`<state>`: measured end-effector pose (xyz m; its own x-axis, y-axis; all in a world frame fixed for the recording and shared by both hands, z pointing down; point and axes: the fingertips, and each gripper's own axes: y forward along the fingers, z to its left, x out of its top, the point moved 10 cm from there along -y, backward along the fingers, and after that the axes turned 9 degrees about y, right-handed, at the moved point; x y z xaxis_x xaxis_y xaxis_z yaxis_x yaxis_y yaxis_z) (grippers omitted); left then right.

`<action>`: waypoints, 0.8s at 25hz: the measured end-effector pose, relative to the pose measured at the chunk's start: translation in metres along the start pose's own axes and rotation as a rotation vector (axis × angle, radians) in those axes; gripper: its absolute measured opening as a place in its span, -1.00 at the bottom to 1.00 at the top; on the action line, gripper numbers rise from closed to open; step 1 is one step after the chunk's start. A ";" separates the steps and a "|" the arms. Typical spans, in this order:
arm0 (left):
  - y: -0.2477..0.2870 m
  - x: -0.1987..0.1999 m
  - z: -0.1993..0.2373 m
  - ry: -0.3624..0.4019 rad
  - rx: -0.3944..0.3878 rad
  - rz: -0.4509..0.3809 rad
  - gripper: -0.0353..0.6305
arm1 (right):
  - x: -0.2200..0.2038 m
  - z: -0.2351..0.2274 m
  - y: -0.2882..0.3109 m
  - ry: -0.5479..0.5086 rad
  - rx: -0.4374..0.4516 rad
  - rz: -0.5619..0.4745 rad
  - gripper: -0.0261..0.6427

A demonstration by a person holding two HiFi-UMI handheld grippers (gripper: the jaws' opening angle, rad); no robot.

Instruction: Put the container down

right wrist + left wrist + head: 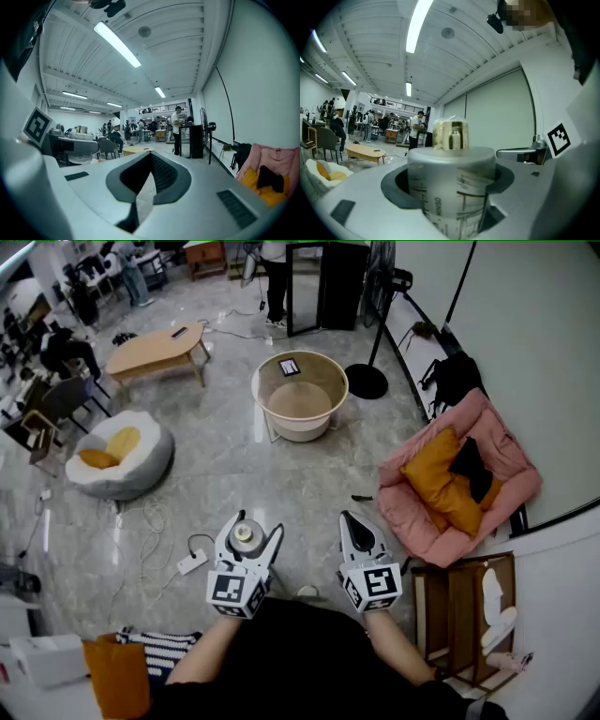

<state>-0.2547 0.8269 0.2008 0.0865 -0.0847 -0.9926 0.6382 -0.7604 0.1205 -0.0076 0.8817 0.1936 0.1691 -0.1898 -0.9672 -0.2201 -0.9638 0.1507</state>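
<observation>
Over glossy grey floor, left hand-held gripper clamps the container

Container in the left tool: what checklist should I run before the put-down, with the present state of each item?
1. Grip: the left tool has its jaws closed round the container: ok.
2. Attitude: the container is upright, cap uppermost: ok.
3. Right tool is shut with nothing between its jaws: ok.
4. Surface to set it on: only the floor shows below it: cannot tell.
5. Landing spot clear of the power strip and its cable: cannot tell.
</observation>
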 end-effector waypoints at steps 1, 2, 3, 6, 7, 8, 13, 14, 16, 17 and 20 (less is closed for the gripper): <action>0.001 0.000 -0.001 0.000 0.001 0.004 0.16 | -0.001 -0.003 0.000 0.010 0.003 -0.011 -0.86; 0.003 -0.001 -0.001 0.000 0.001 0.008 0.16 | -0.002 -0.005 0.001 0.019 0.006 -0.020 -0.86; 0.005 -0.001 -0.001 0.002 0.003 0.010 0.16 | -0.003 -0.008 0.001 0.026 0.006 -0.026 -0.86; 0.013 -0.001 0.002 -0.001 0.007 0.010 0.16 | -0.003 -0.013 0.007 0.025 -0.003 -0.020 -0.86; 0.015 -0.001 0.004 -0.004 0.006 0.008 0.16 | -0.002 -0.014 0.010 0.023 -0.007 -0.019 -0.86; 0.018 0.000 0.007 -0.005 0.005 0.005 0.16 | -0.002 -0.014 0.014 0.020 -0.010 -0.017 -0.86; 0.045 -0.002 0.029 0.011 0.007 -0.013 0.16 | -0.002 -0.023 0.047 -0.007 -0.035 0.013 -0.86; 0.053 -0.004 0.034 0.005 0.007 -0.013 0.16 | -0.003 -0.026 0.056 -0.009 -0.035 0.017 -0.86; 0.073 -0.007 0.047 -0.006 0.003 -0.006 0.16 | -0.003 -0.032 0.076 -0.009 -0.026 0.019 -0.86; 0.084 -0.008 0.054 -0.009 0.002 -0.004 0.16 | -0.001 -0.036 0.087 -0.009 -0.020 0.021 -0.86; 0.121 0.001 0.077 -0.033 -0.002 -0.013 0.16 | 0.007 -0.046 0.124 -0.020 -0.015 0.050 -0.86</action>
<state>-0.2362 0.6854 0.2135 0.0530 -0.0961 -0.9940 0.6407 -0.7602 0.1077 0.0107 0.7526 0.2153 0.1393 -0.2338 -0.9623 -0.2138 -0.9559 0.2013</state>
